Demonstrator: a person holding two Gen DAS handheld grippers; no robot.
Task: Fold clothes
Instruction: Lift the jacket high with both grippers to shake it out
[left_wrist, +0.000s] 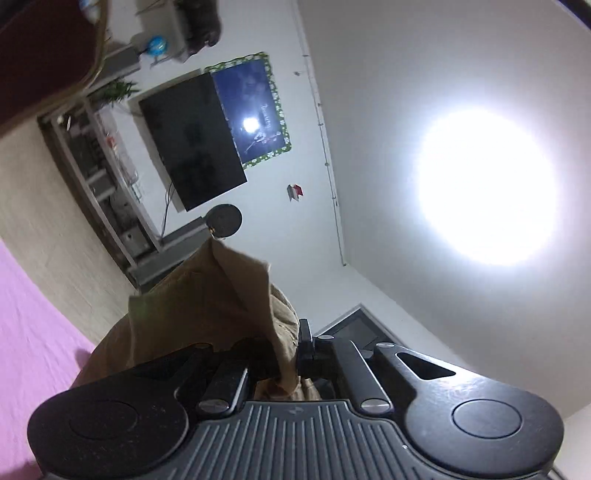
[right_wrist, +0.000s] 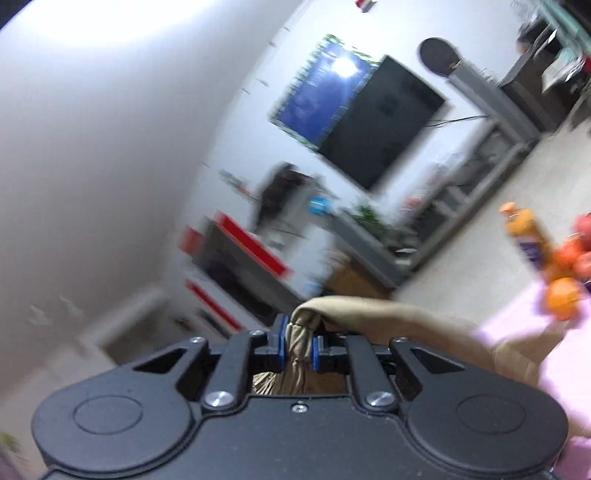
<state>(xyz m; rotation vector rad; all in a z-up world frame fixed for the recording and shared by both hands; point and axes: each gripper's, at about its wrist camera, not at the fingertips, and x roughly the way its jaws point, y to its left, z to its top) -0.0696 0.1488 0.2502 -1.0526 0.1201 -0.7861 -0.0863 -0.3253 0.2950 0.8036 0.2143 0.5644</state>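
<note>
A tan garment hangs from my left gripper, which is shut on a bunched edge of it and points up toward the wall and ceiling. The cloth drapes left over the gripper's body, hiding the left finger. In the right wrist view the same tan garment is pinched between the blue pads of my right gripper. From there it trails off to the right toward the pink surface. That view is blurred by motion.
A pink cloth-covered surface lies low on the left. A black TV and a blue poster hang on the wall above a low shelf unit. Oranges and red fruit and an orange bottle stand on the pink surface.
</note>
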